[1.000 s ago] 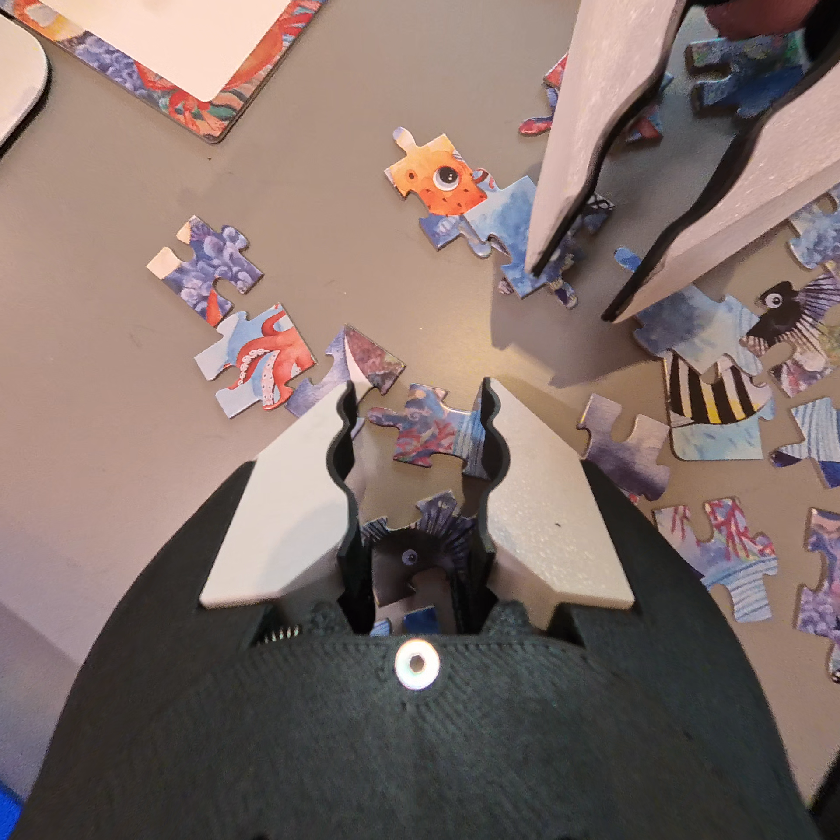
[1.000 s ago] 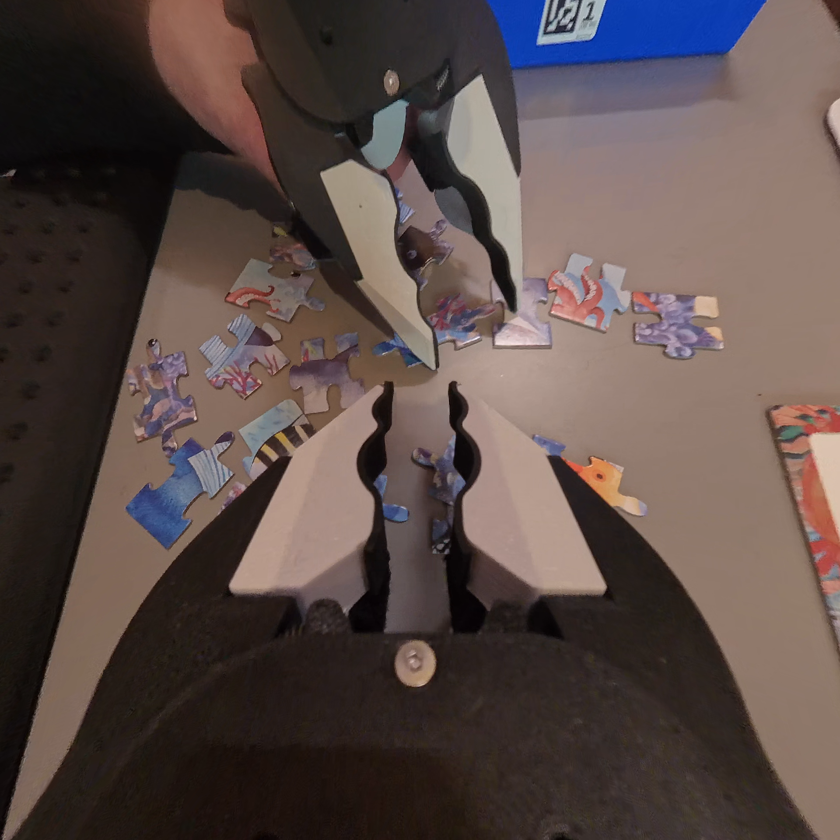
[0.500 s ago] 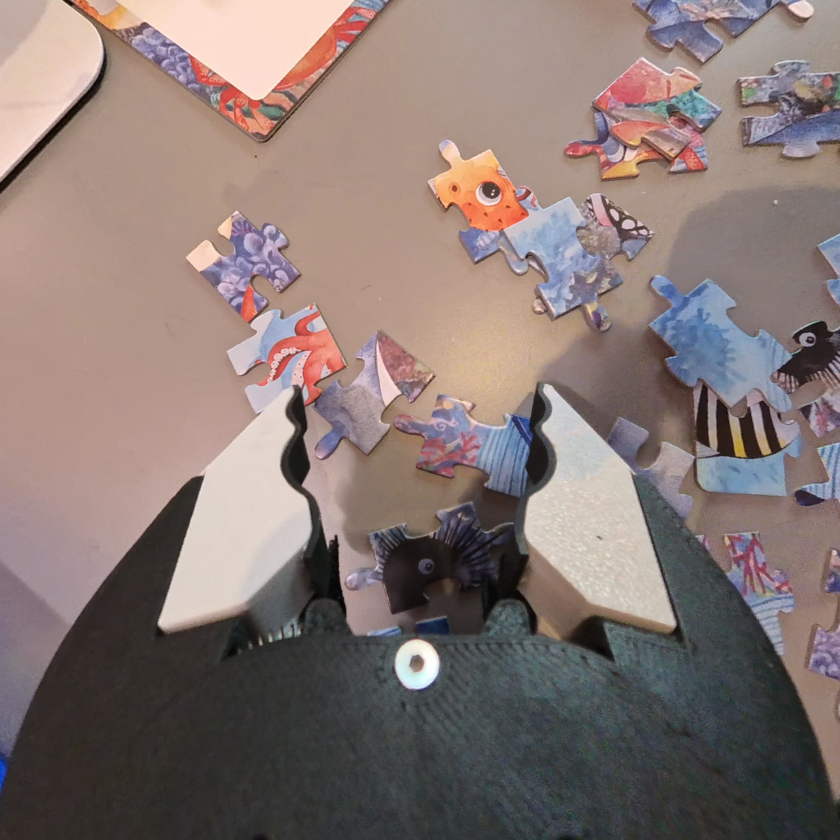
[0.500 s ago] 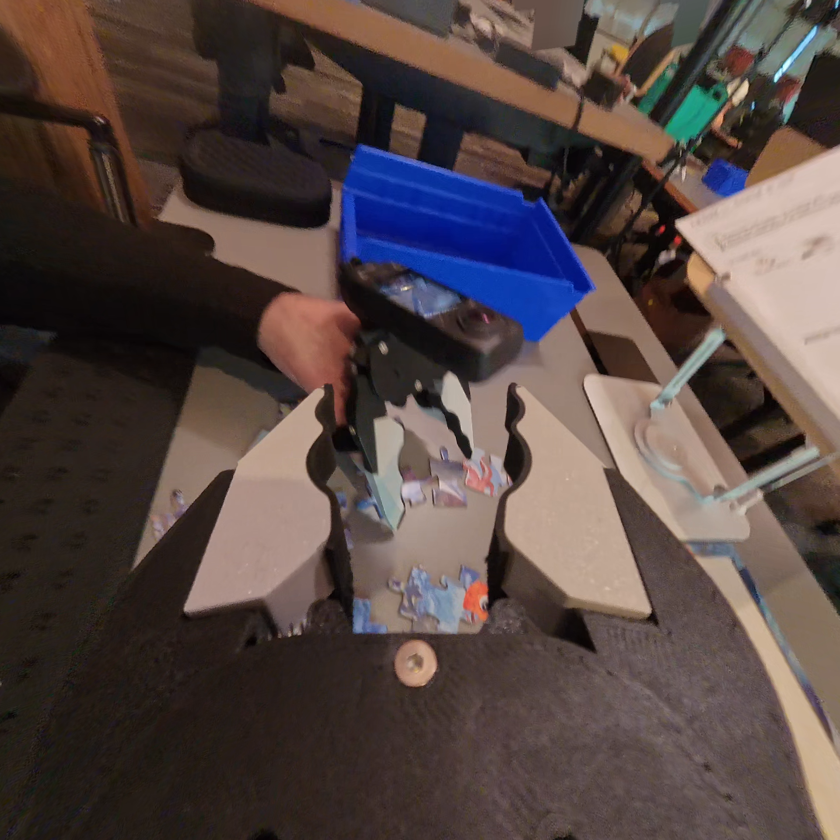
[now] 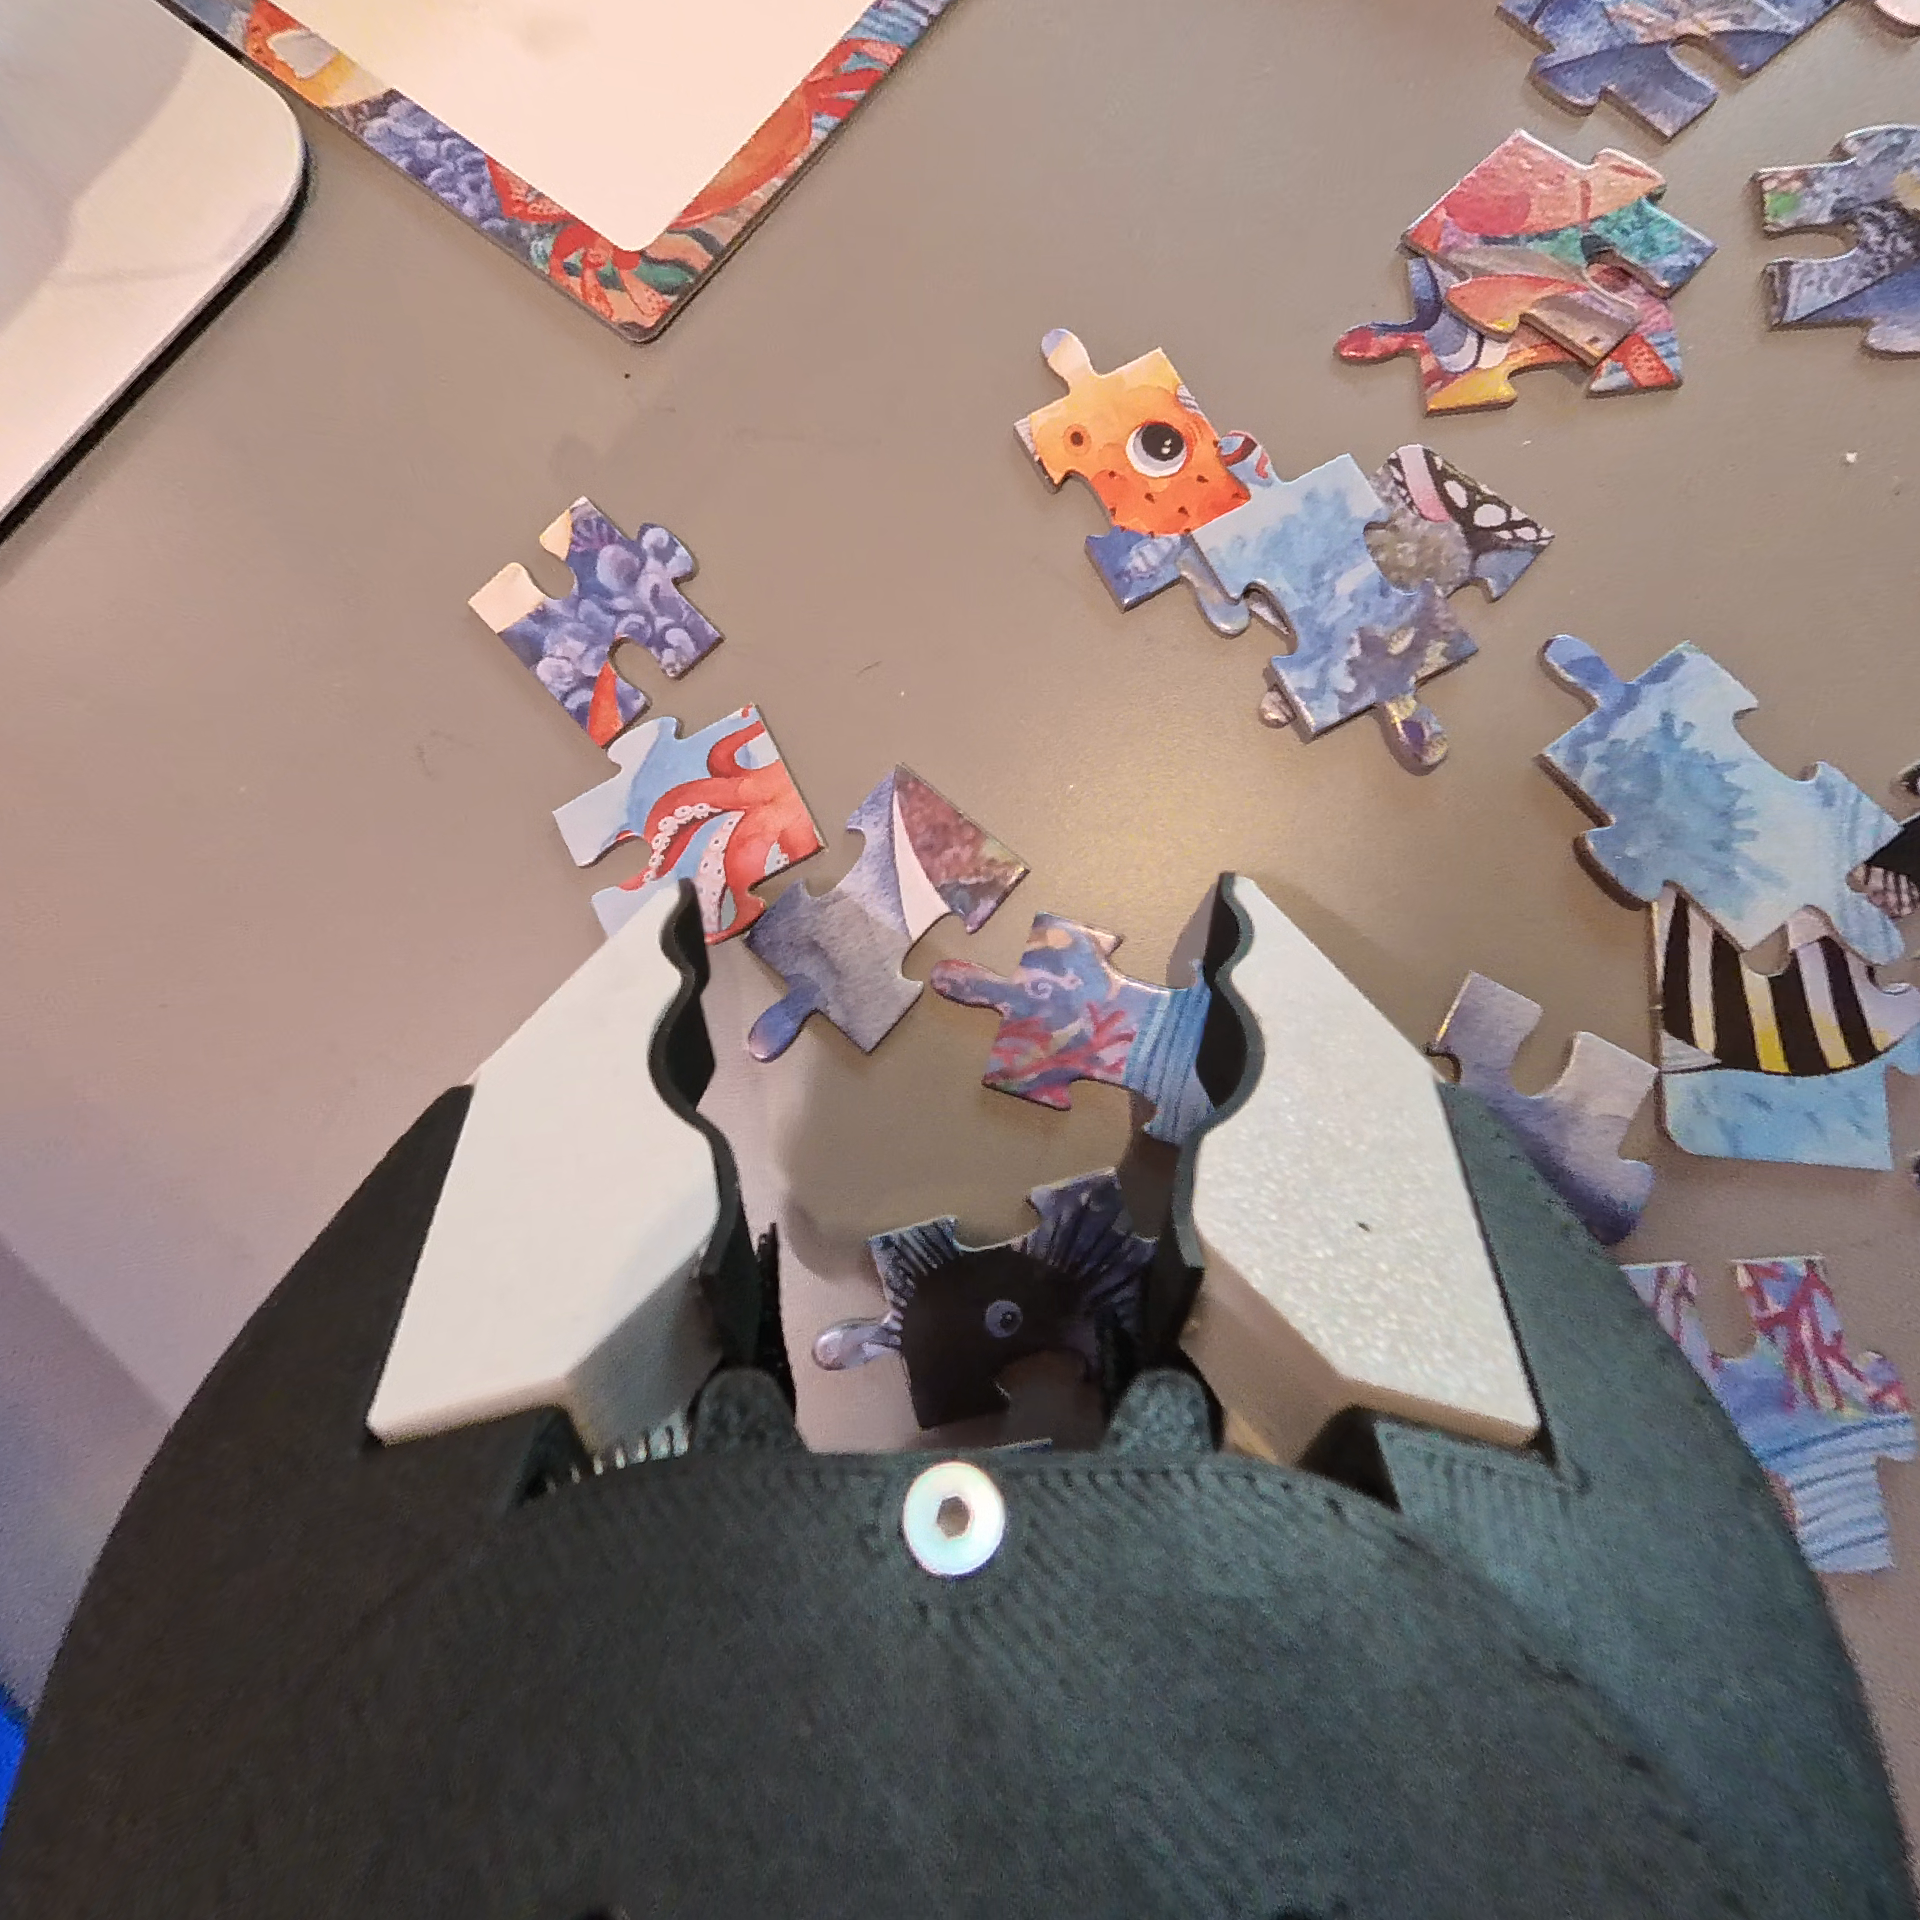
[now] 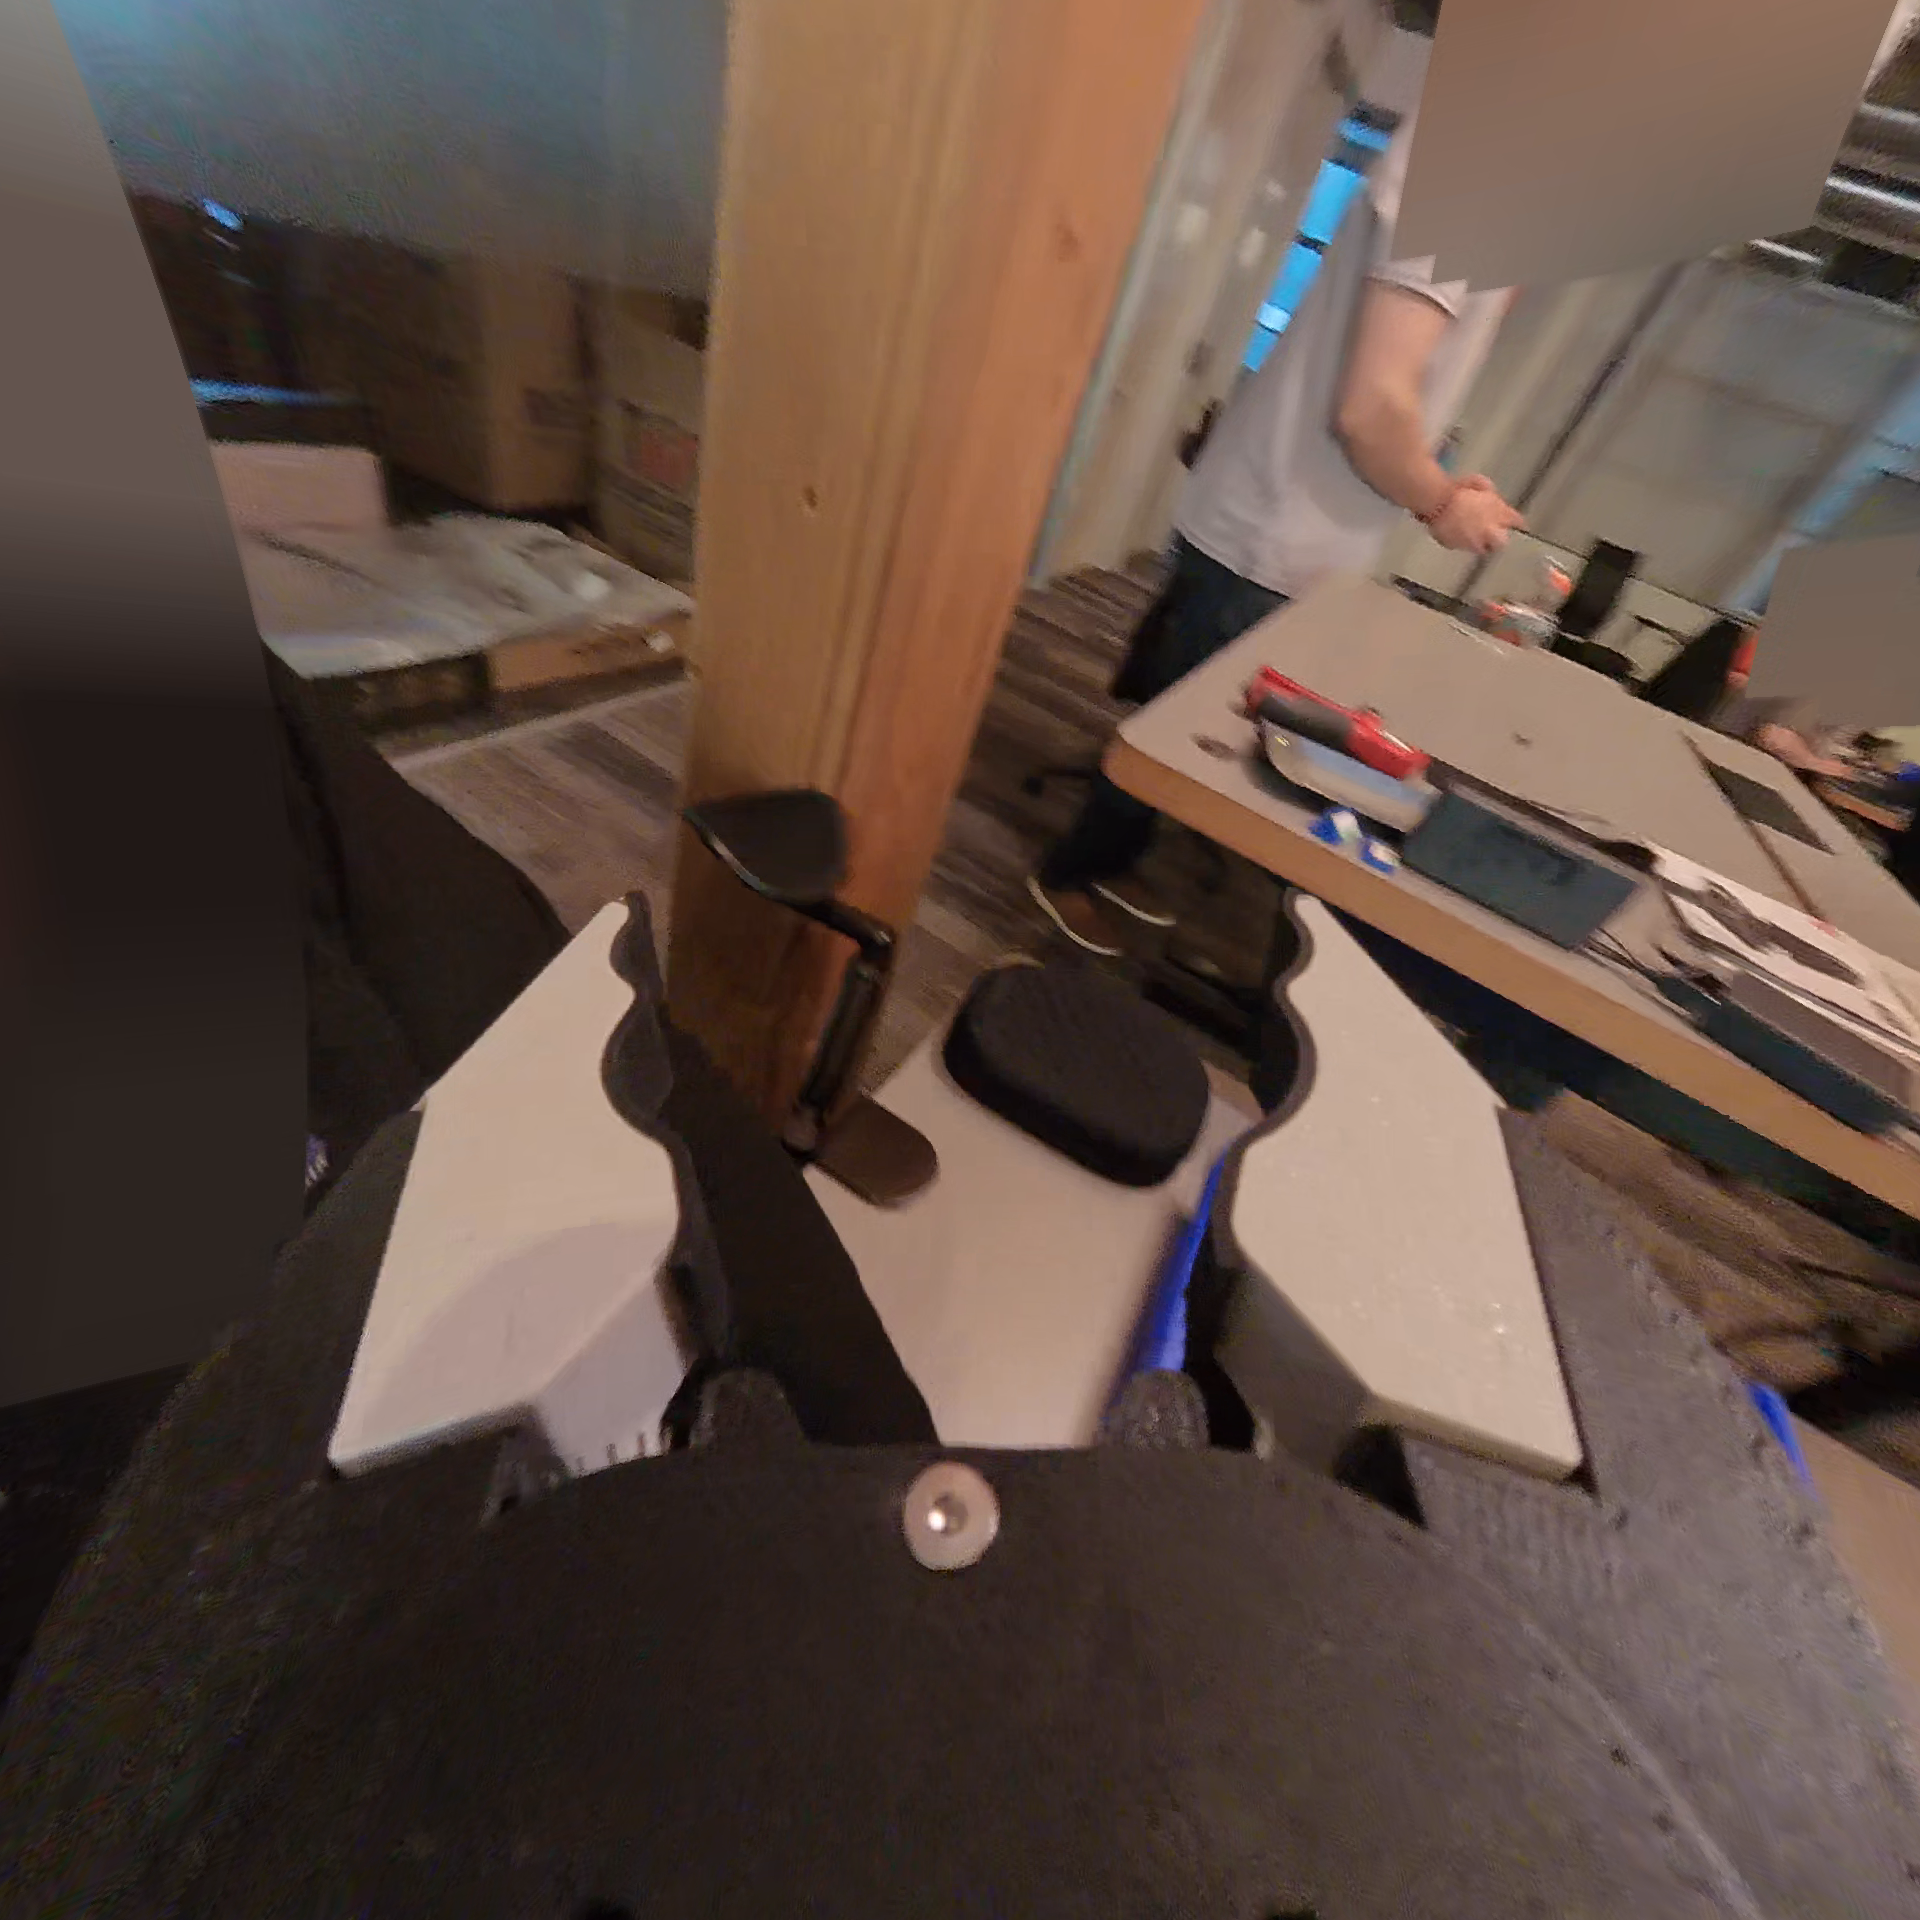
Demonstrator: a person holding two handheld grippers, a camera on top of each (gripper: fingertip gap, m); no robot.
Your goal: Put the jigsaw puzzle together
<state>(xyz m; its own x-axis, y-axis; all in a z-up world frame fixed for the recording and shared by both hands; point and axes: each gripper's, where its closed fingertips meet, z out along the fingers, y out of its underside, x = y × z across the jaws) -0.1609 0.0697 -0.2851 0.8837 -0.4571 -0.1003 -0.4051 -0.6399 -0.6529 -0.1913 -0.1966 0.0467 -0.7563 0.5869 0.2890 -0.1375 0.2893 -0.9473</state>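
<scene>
In the left wrist view, my left gripper [image 5: 961,904] is open and empty, low over the grey table [image 5: 312,727]. Several loose jigsaw pieces lie face up around it. A blue and red coral piece [image 5: 1070,1029] and a grey-blue piece [image 5: 873,935] lie between the fingertips. A dark fish piece [image 5: 997,1309] lies between the fingers near their base. An orange fish piece [image 5: 1143,447] lies farther ahead. The puzzle frame board [image 5: 727,208] is at the top left. In the right wrist view, my right gripper [image 6: 961,909] is open, empty and tilted up toward the room; no puzzle shows there.
A white rounded plate [image 5: 104,208] lies at the table's far left. More pieces lie to the right [image 5: 1725,810]. The right wrist view shows a wooden post [image 6: 883,416], a black pad [image 6: 1075,1081], a person [image 6: 1299,416] and another table [image 6: 1455,790].
My right gripper has lifted out of the left wrist view, tilted up toward the room and opened wide. My left gripper has opened wider over the same pieces.
</scene>
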